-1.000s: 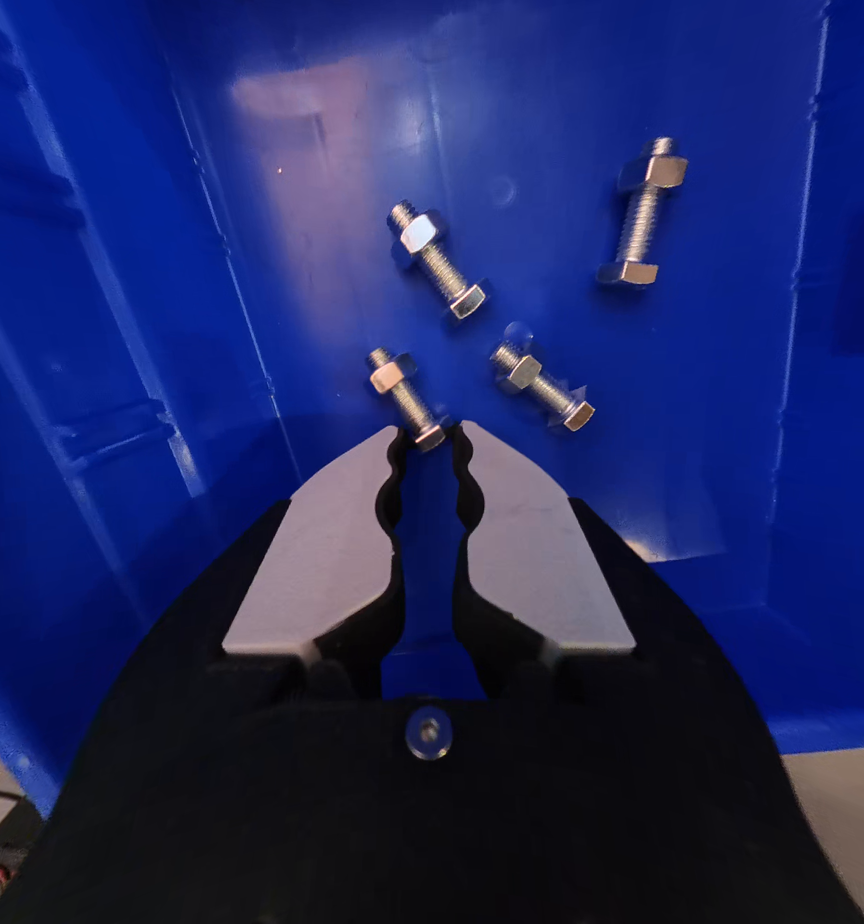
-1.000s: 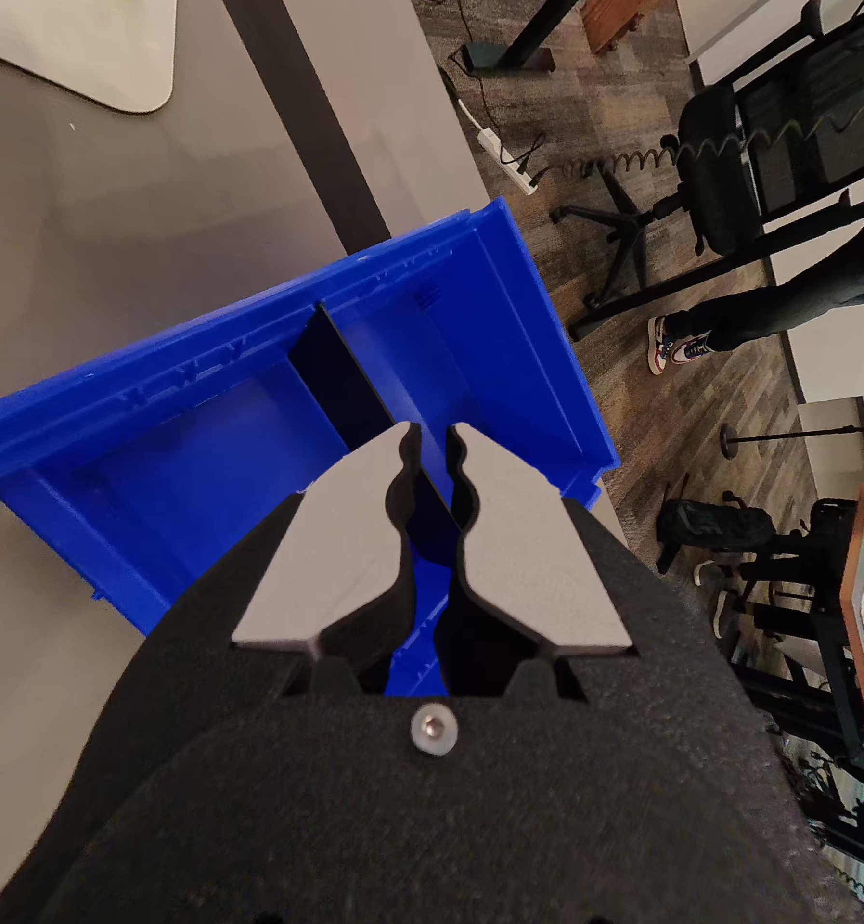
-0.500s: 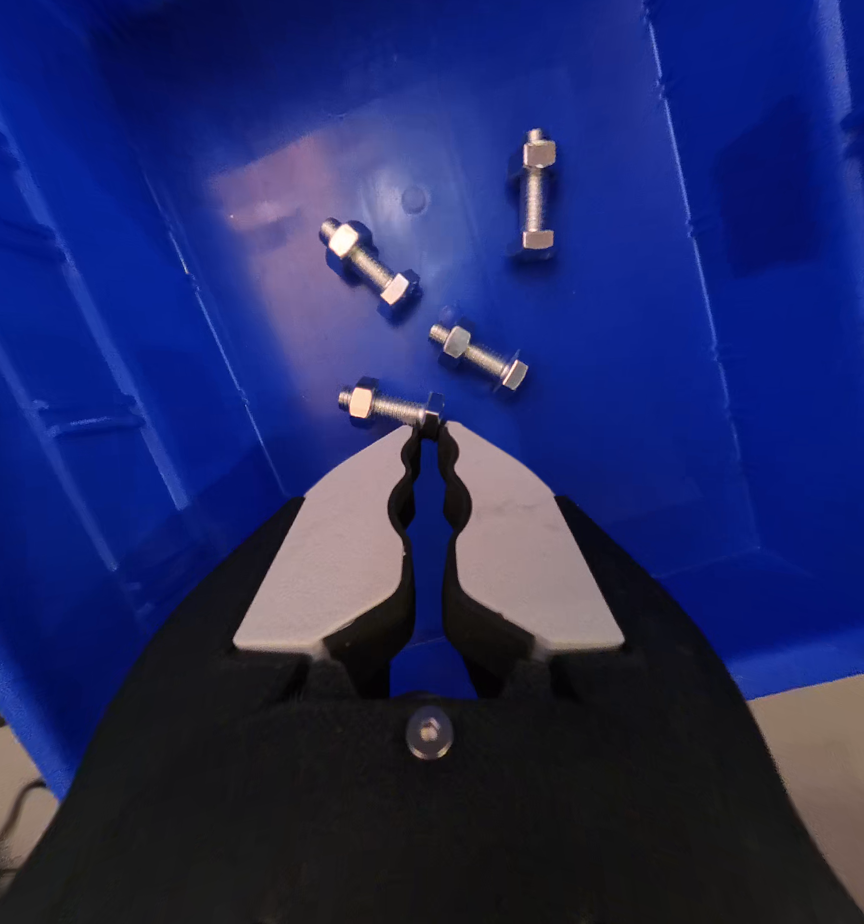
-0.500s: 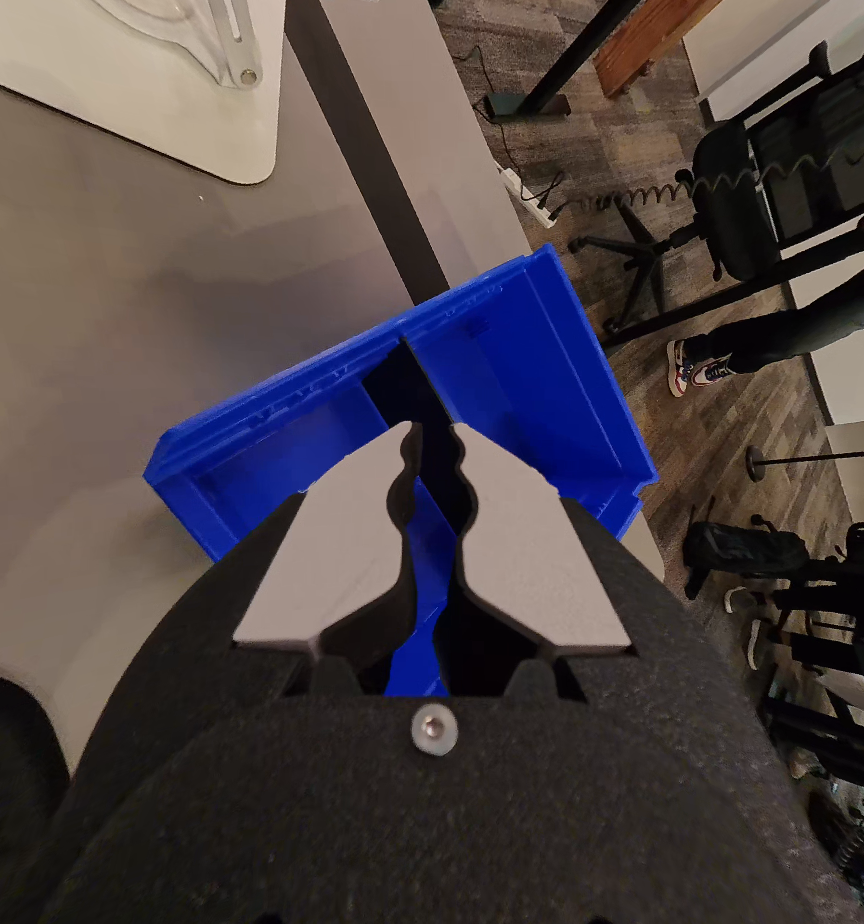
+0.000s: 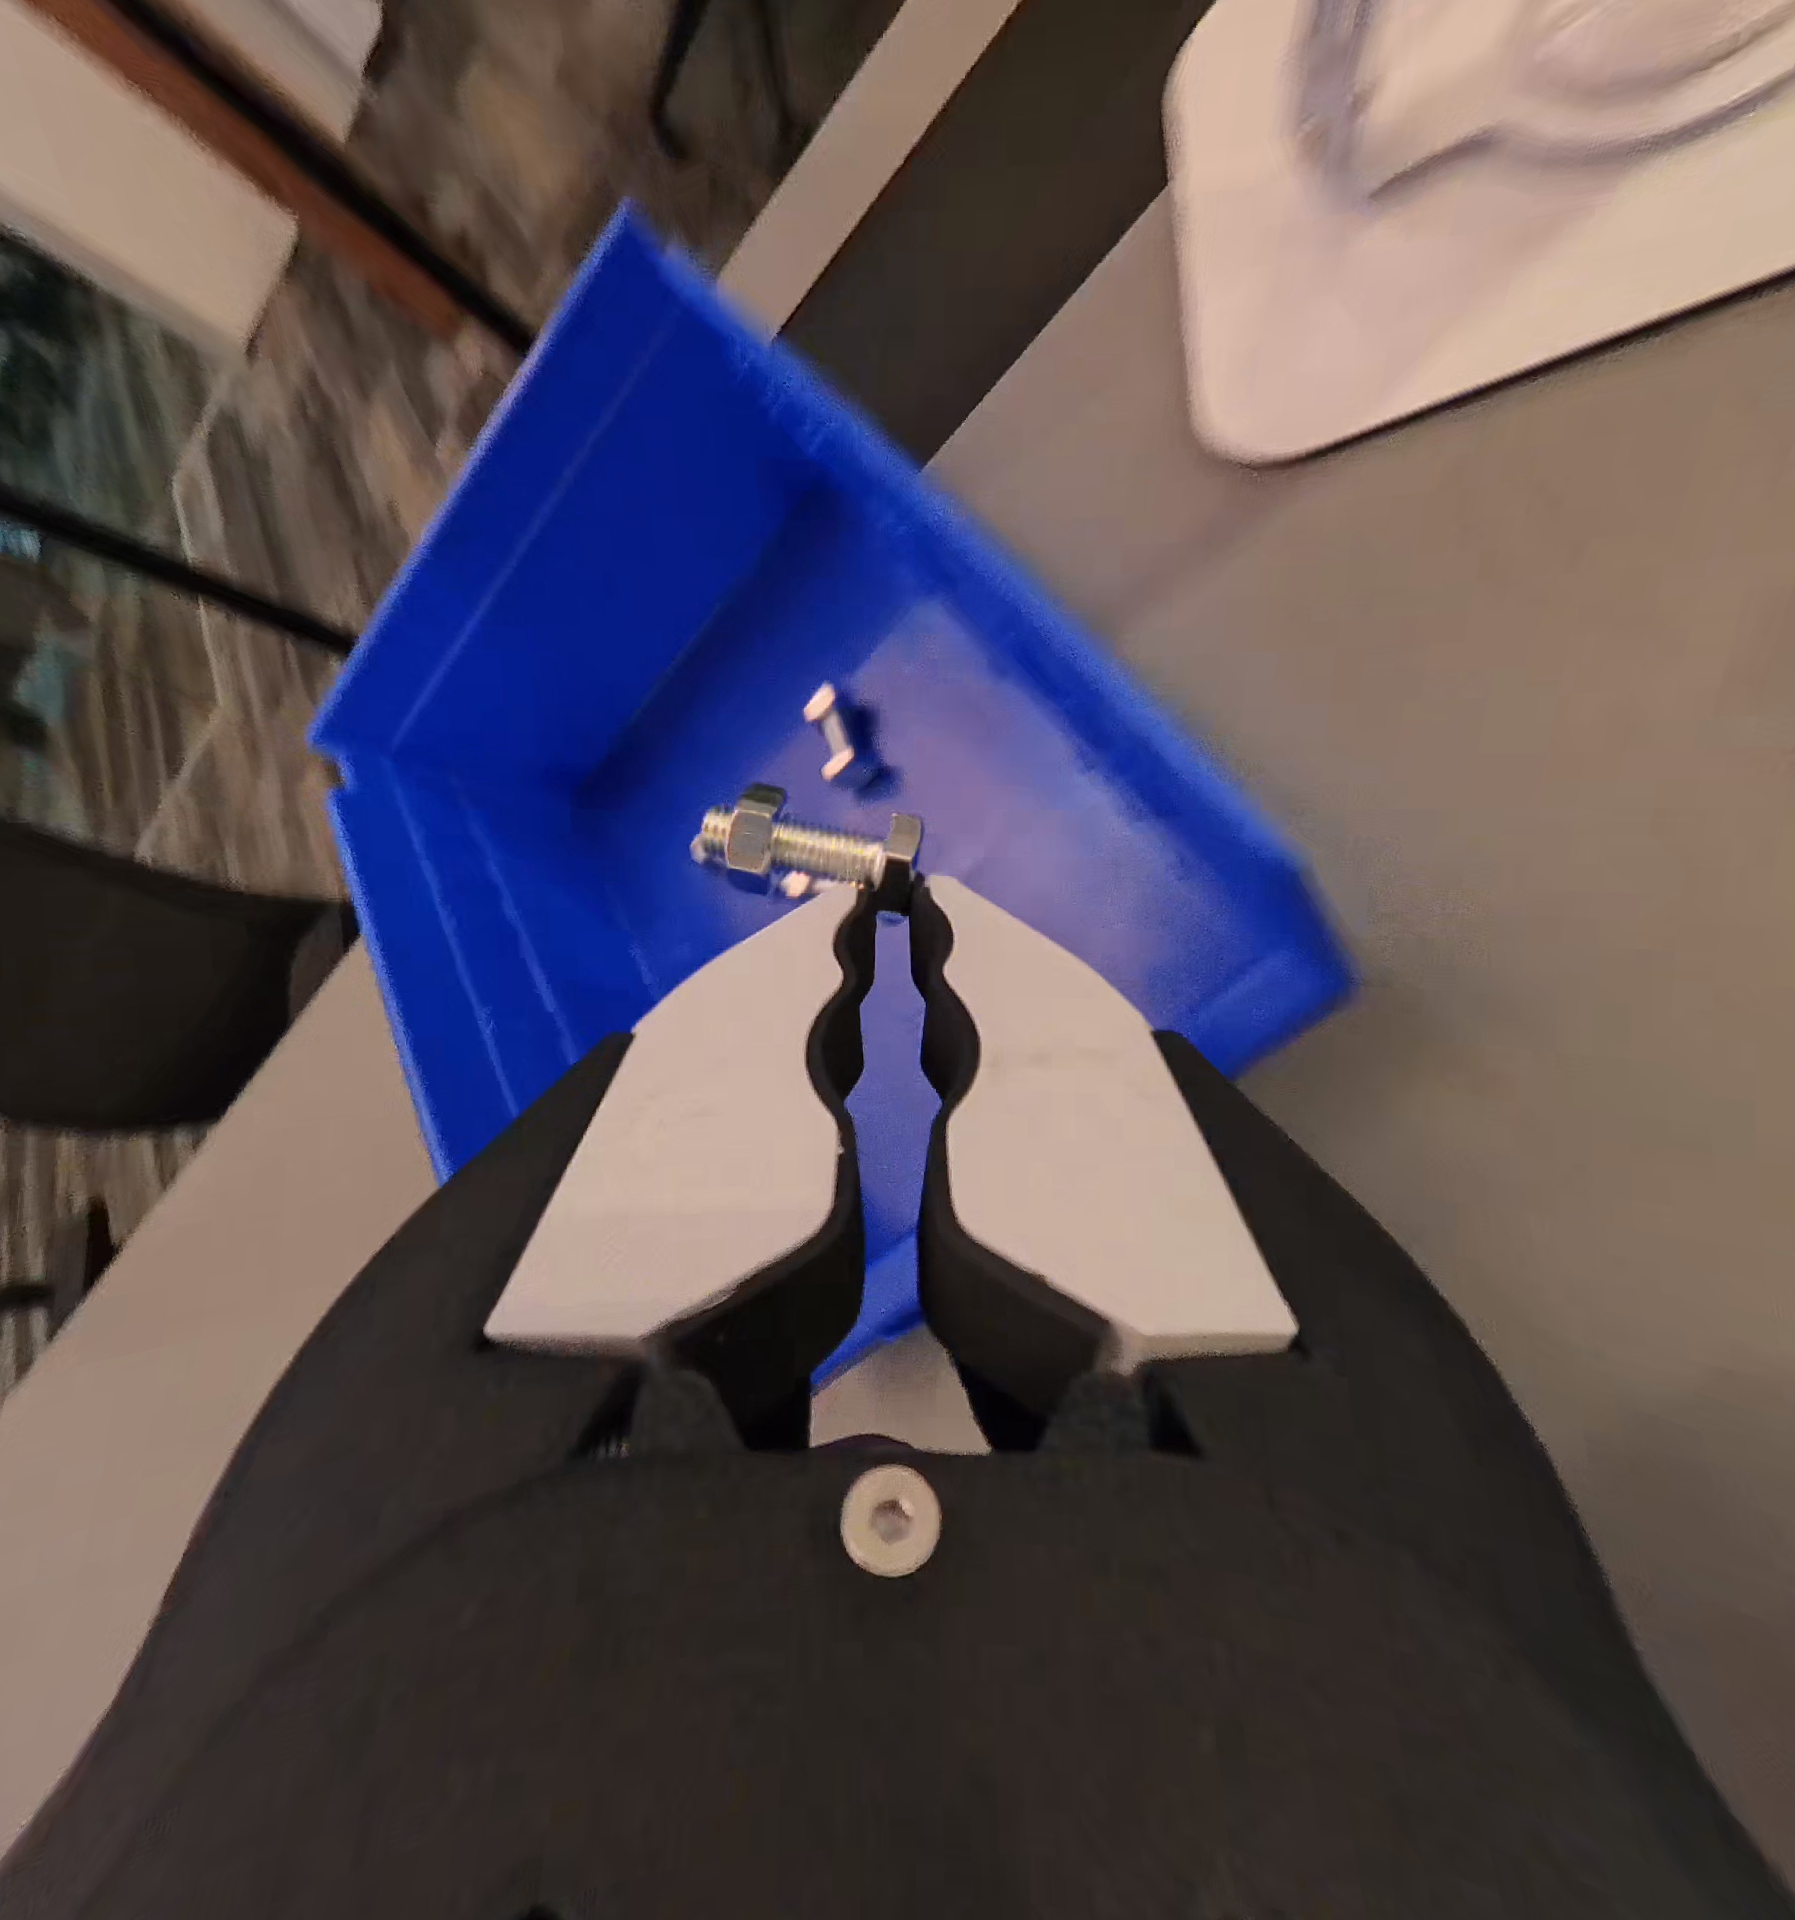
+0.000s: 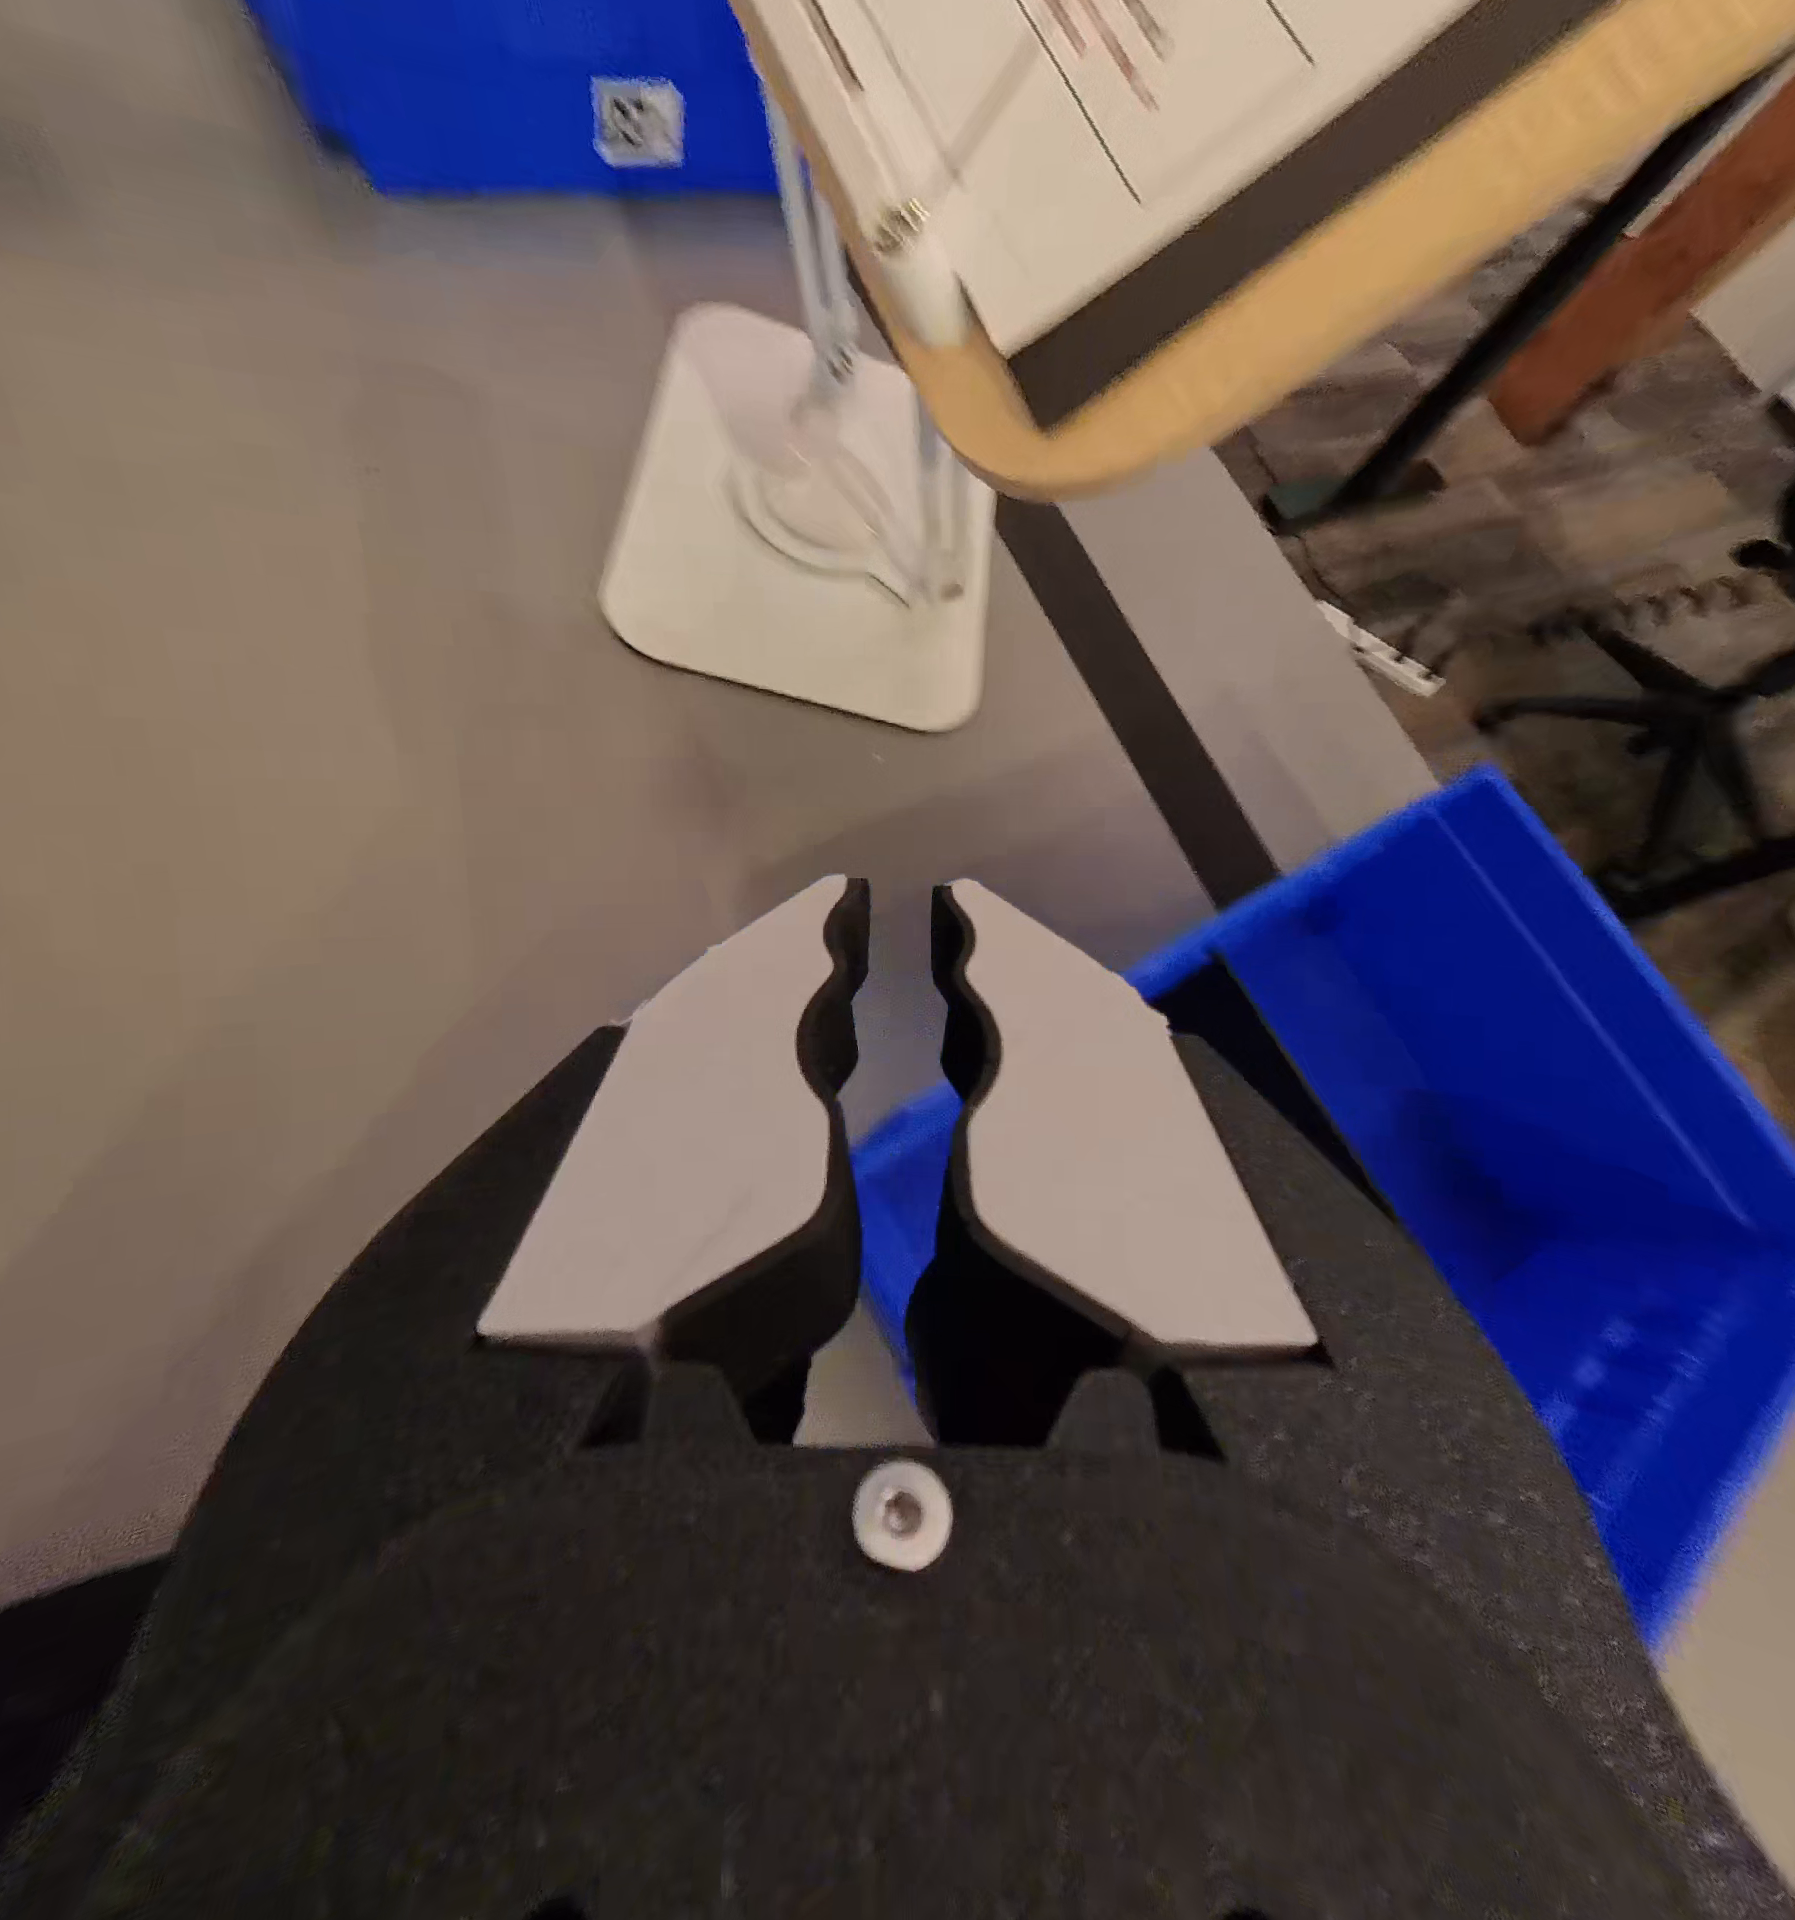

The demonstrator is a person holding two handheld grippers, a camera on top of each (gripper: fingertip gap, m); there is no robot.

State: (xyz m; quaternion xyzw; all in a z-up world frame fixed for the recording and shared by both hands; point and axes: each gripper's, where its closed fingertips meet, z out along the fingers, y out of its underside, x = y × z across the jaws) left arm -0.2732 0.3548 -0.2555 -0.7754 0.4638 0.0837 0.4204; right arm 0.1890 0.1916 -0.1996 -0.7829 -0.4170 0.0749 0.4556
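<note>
My left gripper (image 5: 891, 896) is shut on the head end of a silver bolt (image 5: 808, 844) with a nut near its far end. The bolt sticks out to the left of the fingertips, high above a blue bin (image 5: 581, 582). At least one more bolt (image 5: 833, 734) lies on the bin floor, blurred. My right gripper (image 6: 899, 891) is open and empty over the grey table (image 6: 301, 727), with a narrow gap between its pads. A divided blue bin (image 6: 1495, 1039) lies just right of it.
A white stand base (image 6: 799, 551) with clear legs sits on the table ahead of the right gripper, holding a wood-edged board (image 6: 1184, 312) overhead. Another blue bin (image 6: 477, 94) stands at the far back. The table edge and floor with chairs lie to the right. Tip to tip, the grippers are about 50 cm apart.
My left gripper closed on a bolt's head in the bin and lifted it well clear, turning. My right gripper swung away from the blue bin toward the white stand, its jaws unchanged.
</note>
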